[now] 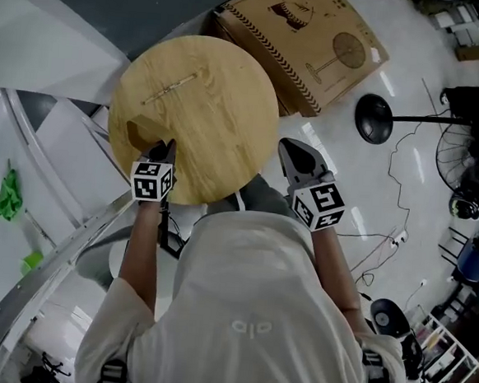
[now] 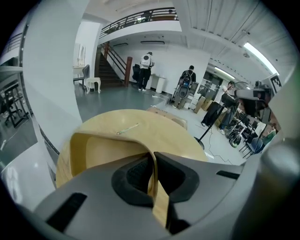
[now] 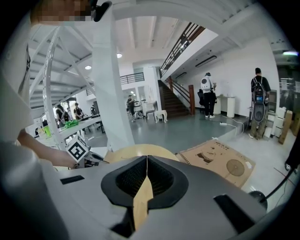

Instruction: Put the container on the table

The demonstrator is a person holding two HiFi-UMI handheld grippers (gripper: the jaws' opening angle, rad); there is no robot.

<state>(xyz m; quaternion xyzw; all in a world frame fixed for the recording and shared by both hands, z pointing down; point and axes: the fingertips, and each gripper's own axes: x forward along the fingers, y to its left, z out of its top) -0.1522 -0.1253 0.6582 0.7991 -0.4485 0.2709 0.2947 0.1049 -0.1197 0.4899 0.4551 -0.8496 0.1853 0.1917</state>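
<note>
The container (image 1: 200,113) is a round pale-wood tub seen bottom-up, with a hand cut-out in its wall near my left gripper. It hangs in the air in front of the person, held by both grippers at its near edge. My left gripper (image 1: 162,151) is shut on the wooden wall beside the cut-out; in the left gripper view the thin wall (image 2: 157,201) runs between the closed jaws of the left gripper (image 2: 153,161). My right gripper (image 1: 296,160) clamps the rim on the right; a wooden strip (image 3: 139,204) sits between the jaws of the right gripper (image 3: 146,164).
A white table (image 1: 26,170) with green items lies at the left behind a slanted rail. On the floor beyond the container are a flat cardboard box (image 1: 306,31), a fan's round black base (image 1: 373,119) and a trailing cable. People stand far off near the stairs (image 2: 146,63).
</note>
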